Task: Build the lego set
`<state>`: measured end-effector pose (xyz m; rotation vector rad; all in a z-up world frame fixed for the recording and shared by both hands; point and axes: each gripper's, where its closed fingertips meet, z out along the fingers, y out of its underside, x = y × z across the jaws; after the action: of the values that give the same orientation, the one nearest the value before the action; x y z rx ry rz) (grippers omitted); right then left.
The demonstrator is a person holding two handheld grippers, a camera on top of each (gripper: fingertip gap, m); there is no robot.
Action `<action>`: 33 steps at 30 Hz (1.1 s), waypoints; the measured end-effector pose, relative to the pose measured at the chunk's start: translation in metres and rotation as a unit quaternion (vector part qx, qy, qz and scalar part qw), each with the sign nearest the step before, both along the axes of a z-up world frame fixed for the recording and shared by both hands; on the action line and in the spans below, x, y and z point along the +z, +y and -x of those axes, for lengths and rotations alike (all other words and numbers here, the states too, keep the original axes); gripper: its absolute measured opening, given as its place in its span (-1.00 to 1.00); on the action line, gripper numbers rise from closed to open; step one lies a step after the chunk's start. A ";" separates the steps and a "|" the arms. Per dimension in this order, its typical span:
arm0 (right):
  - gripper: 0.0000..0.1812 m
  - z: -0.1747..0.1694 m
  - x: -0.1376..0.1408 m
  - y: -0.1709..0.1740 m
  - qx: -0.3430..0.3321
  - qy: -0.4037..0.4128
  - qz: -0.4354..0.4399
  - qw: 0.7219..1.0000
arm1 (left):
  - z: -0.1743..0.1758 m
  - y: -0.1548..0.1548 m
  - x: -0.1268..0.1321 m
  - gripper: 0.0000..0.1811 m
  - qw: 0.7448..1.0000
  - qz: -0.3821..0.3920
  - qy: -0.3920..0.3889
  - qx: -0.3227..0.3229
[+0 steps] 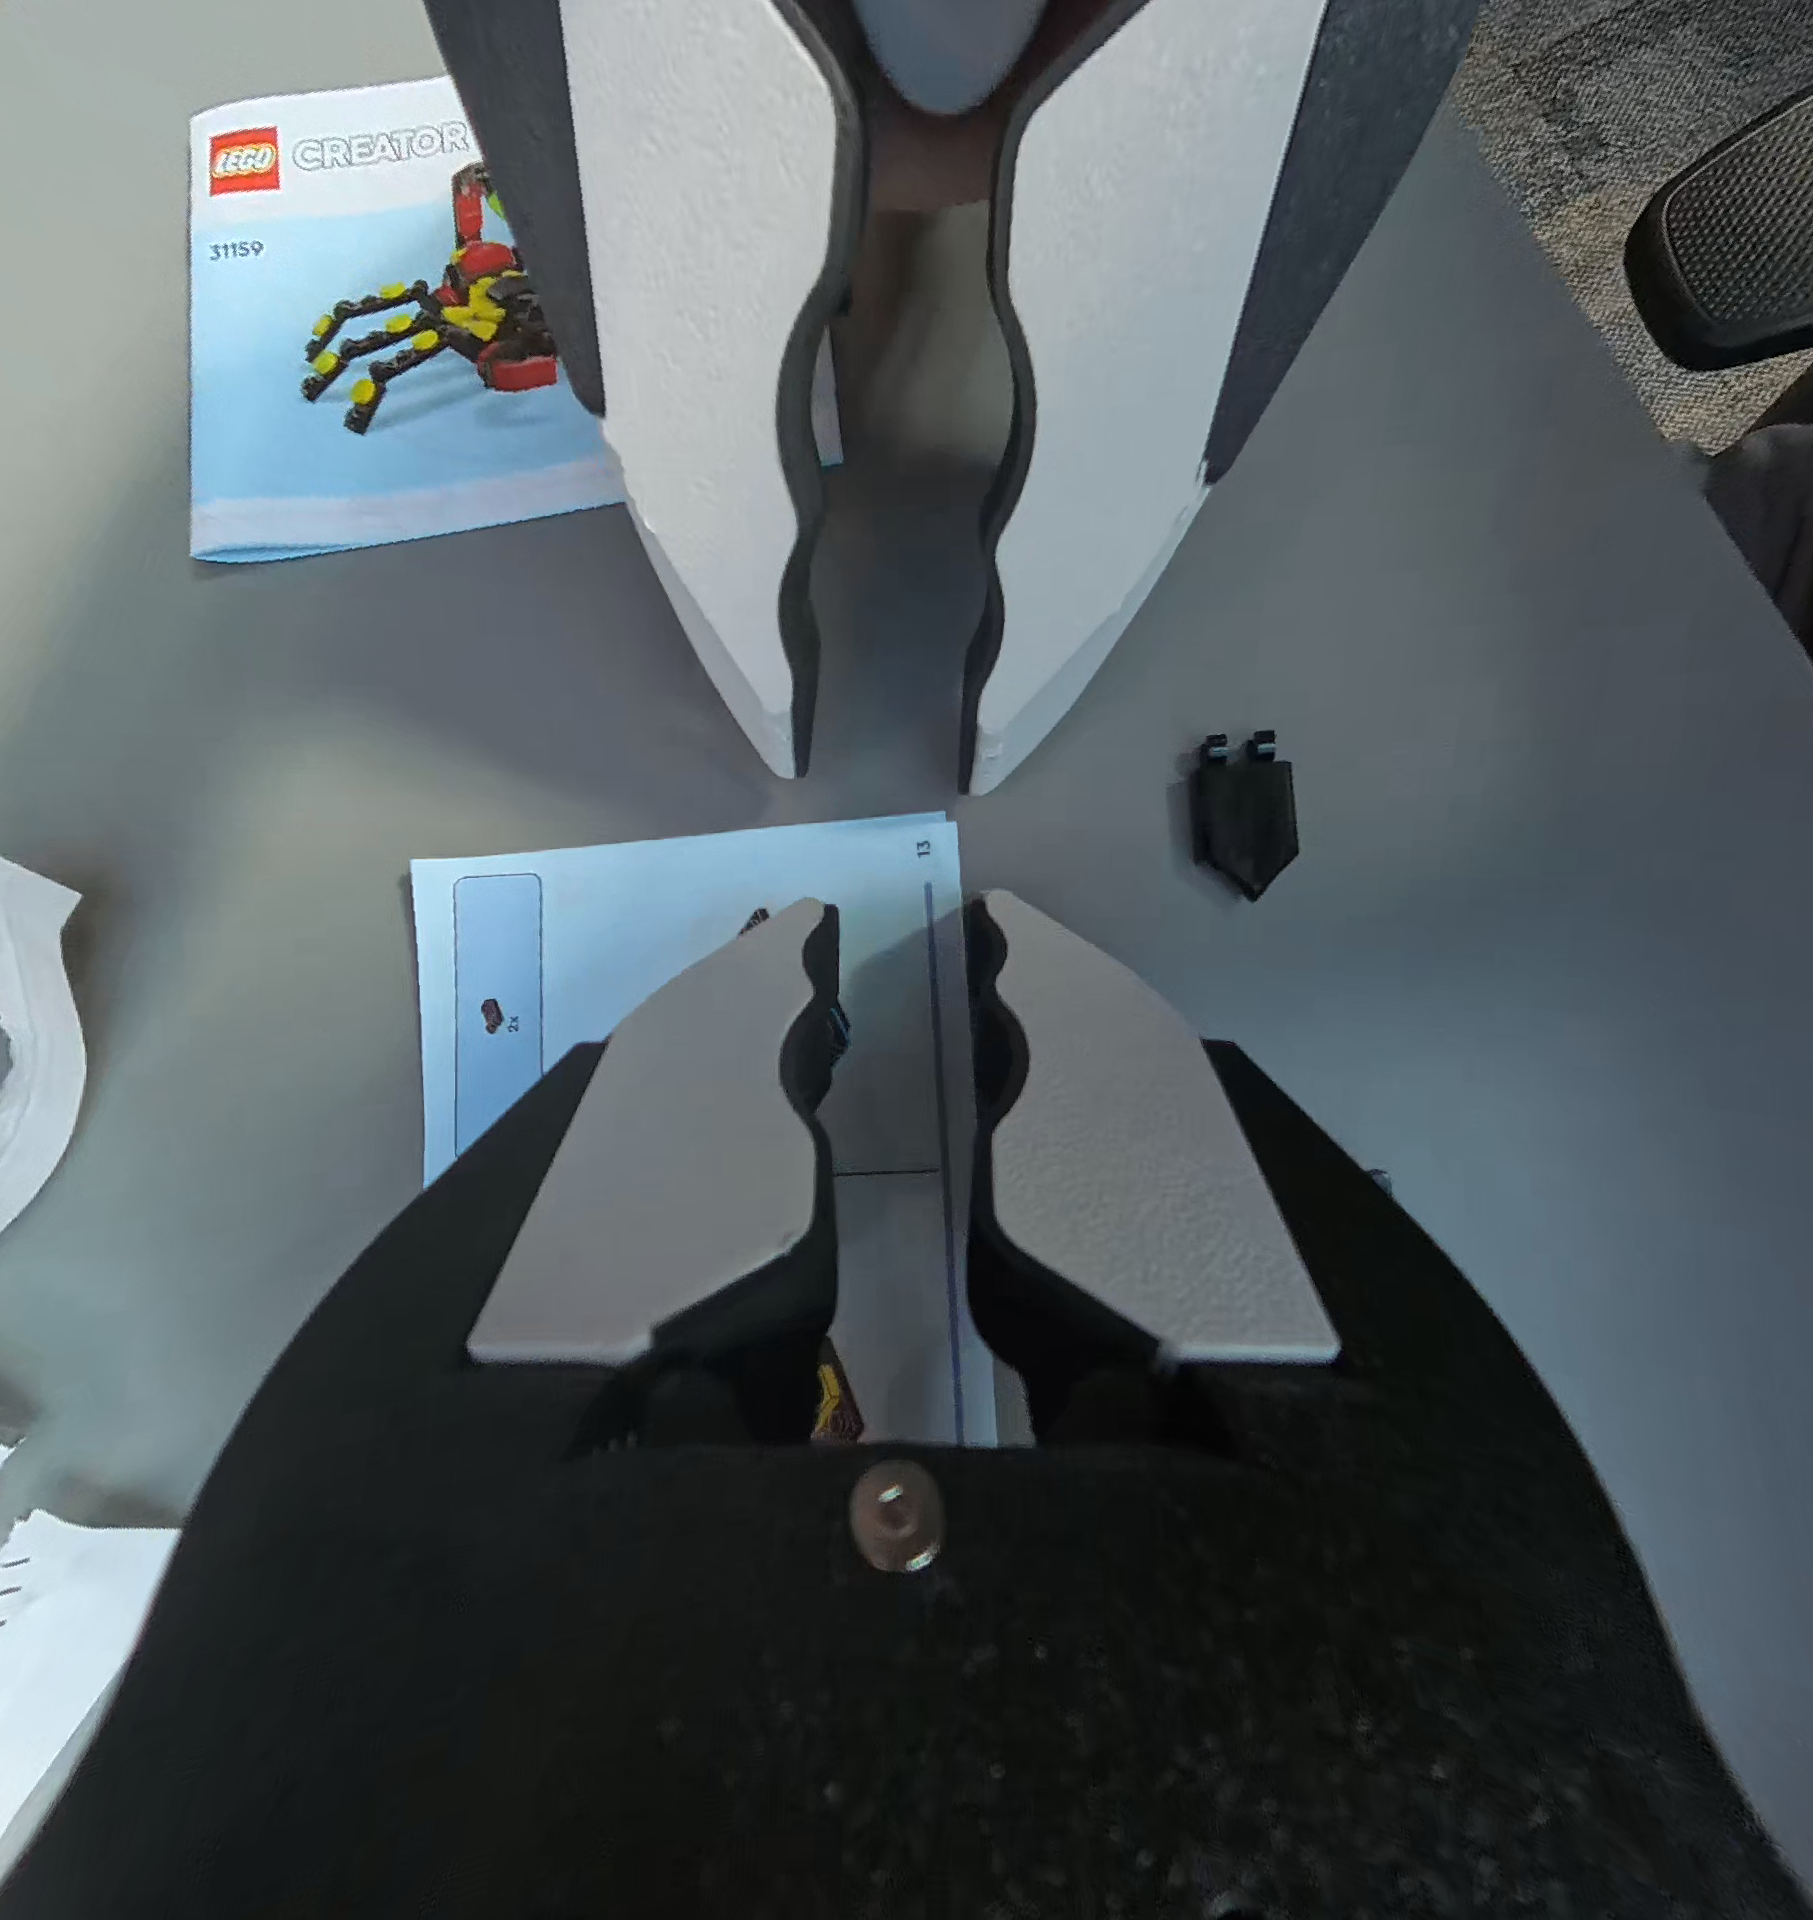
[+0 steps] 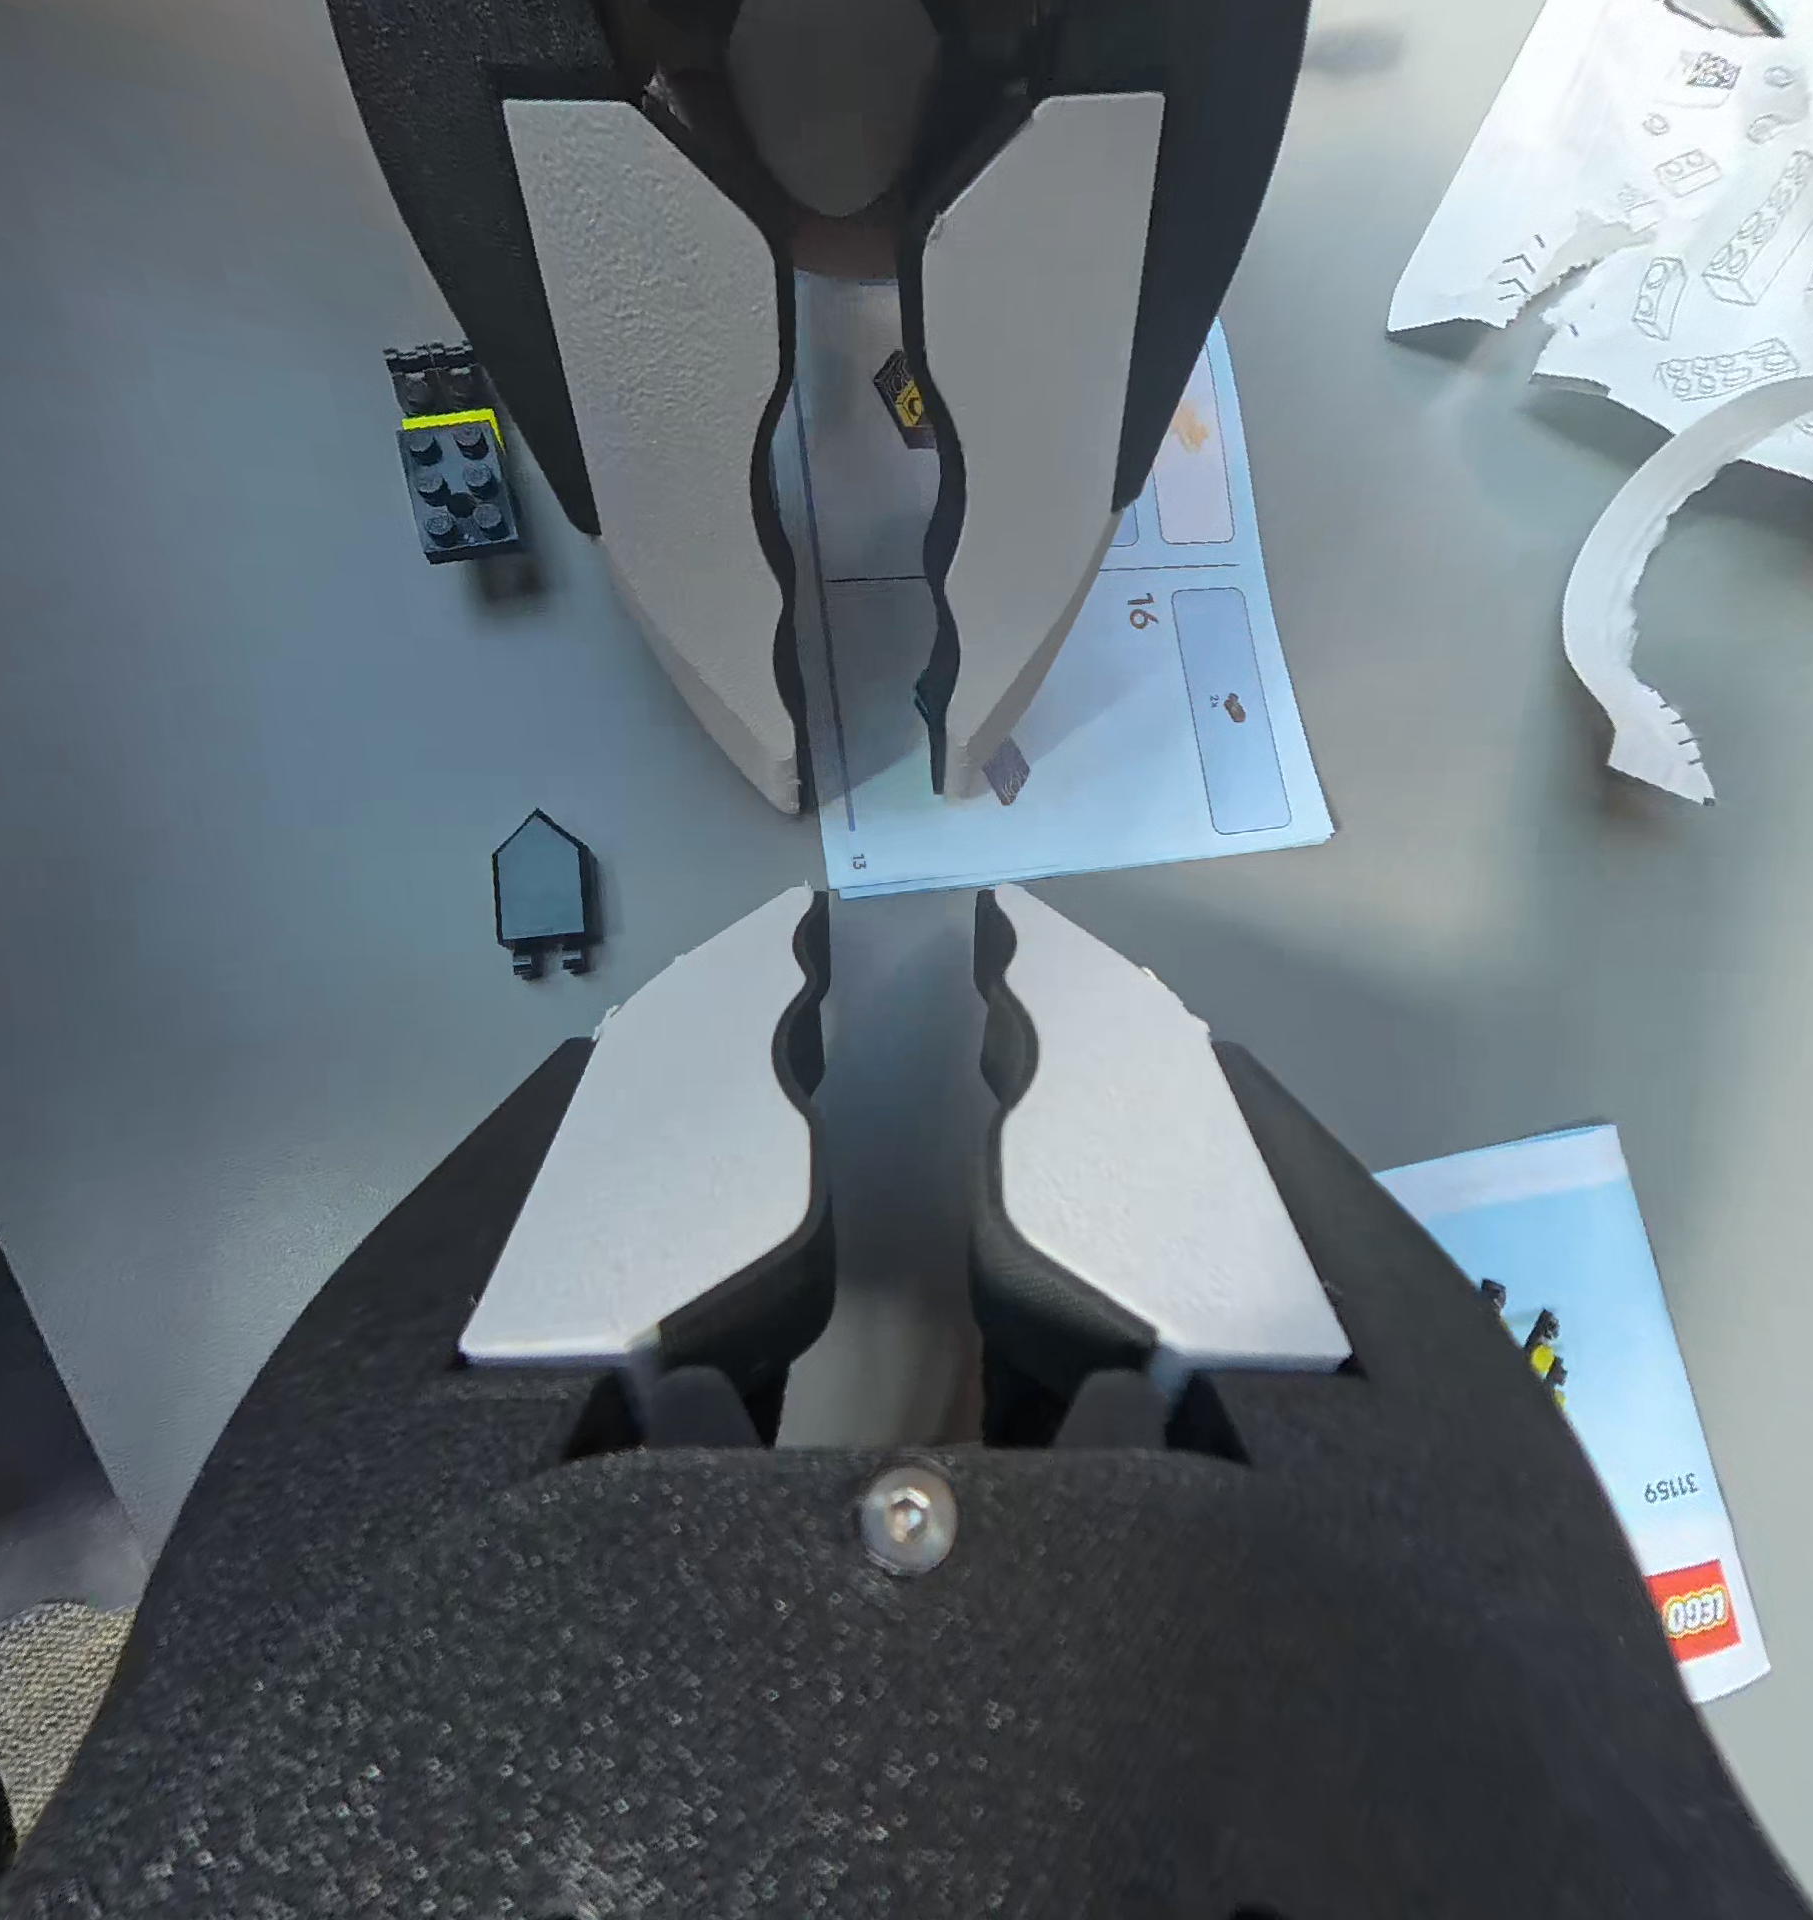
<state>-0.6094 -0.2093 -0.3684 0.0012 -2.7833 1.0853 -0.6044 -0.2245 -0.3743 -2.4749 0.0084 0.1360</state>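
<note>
Left gripper (image 1: 897, 899) and right gripper (image 2: 897, 896) face tip to tip above the open instruction booklet (image 2: 1141, 727), both parted, empty. Black wedge piece (image 2: 540, 888) lies beside; printed text omitted.

An office is showing here: a plain grey desk (image 1: 1504, 1039) is filling both views, a black mesh office chair (image 1: 1754, 260) is sitting at two o'clock in the left wrist view, and grey carpet (image 1: 1608, 125) is lying beyond the desk edge.
</note>
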 end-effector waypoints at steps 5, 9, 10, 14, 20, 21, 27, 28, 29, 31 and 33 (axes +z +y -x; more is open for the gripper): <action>-0.72 0.001 -0.006 0.004 -0.004 -0.022 -0.005 1.000 | 0.001 0.004 -0.001 -0.74 1.000 -0.006 -0.026 -0.004; -0.84 -0.006 -0.008 0.002 0.009 -0.054 -0.005 0.998 | 0.001 0.006 -0.001 -0.80 1.000 -0.010 -0.024 -0.009; -0.88 -0.007 -0.008 0.000 0.010 -0.065 -0.002 0.998 | 0.001 0.007 -0.002 -0.82 1.000 -0.011 -0.026 -0.008; -0.90 -0.007 -0.008 -0.002 0.008 -0.073 0.000 0.997 | 0.000 0.007 -0.002 -0.92 0.999 -0.017 -0.026 -0.006; -0.88 -0.006 -0.008 -0.001 0.007 -0.066 -0.003 0.998 | -0.003 0.006 -0.001 -0.96 0.999 -0.017 -0.043 -0.008; -0.88 -0.006 -0.008 -0.001 0.006 -0.067 -0.003 0.998 | -0.003 0.006 -0.001 -0.96 0.999 -0.020 -0.046 -0.007; -0.87 -0.004 -0.008 -0.001 0.003 -0.066 -0.001 0.998 | -0.004 0.004 0.002 -1.00 0.998 -0.036 -0.047 -0.004; -0.87 -0.004 -0.008 -0.001 0.002 -0.066 0.000 0.998 | -0.004 0.004 0.004 -1.00 0.998 -0.042 -0.046 -0.002; -0.86 -0.004 -0.008 -0.001 0.002 -0.066 0.000 0.998 | -0.004 0.004 0.007 -1.00 0.998 -0.050 -0.048 0.001; -0.85 -0.004 -0.008 0.001 0.000 -0.062 -0.003 0.998 | -0.002 0.002 0.015 -1.00 0.996 -0.071 -0.047 0.014; -0.84 -0.002 -0.006 0.002 -0.006 -0.060 -0.001 0.998 | 0.003 -0.002 0.030 -1.00 0.993 -0.107 -0.036 0.038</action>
<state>-0.6073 -0.2075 -0.3739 -0.0829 -2.8856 1.1166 -0.6076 -0.2264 -0.3448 -2.2654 -0.1253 0.0756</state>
